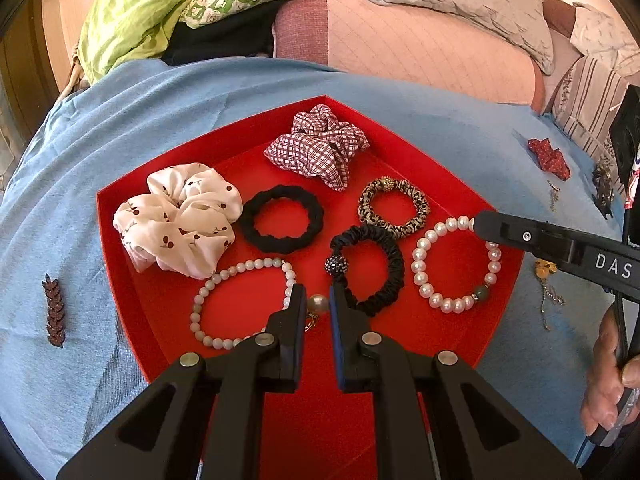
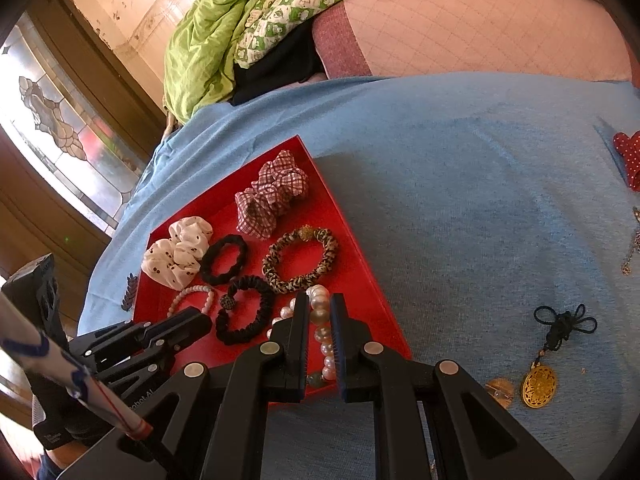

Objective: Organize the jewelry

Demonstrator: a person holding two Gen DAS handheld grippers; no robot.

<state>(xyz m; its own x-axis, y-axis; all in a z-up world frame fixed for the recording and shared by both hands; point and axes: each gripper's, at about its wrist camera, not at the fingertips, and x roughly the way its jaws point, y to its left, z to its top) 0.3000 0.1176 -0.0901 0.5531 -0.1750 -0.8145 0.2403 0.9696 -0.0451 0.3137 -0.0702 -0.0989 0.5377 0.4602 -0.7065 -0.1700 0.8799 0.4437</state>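
Note:
A red tray (image 1: 160, 152) on the blue cloth holds scrunchies, hair ties and two bead bracelets. My left gripper (image 1: 318, 294) hangs over the tray's near part, shut on a single pearl with a gold chain (image 1: 318, 304), beside the pale bead bracelet (image 1: 240, 304). My right gripper (image 2: 319, 300) is at the tray's right side, and its pads pinch the white pearl bracelet (image 2: 320, 314), which lies as a ring (image 1: 456, 268) on the tray floor. The left wrist view shows the right gripper's tip (image 1: 480, 226) on that ring's far edge.
Loose on the blue cloth (image 2: 460, 200) lie a brown leaf clip (image 1: 54, 310), a red dotted bow (image 1: 550, 158), thin chains (image 1: 550, 300) and a gold medallion on a black knot (image 2: 540, 384). Green bedding (image 1: 132, 12) is piled behind. A hand (image 1: 604, 384) shows at the right.

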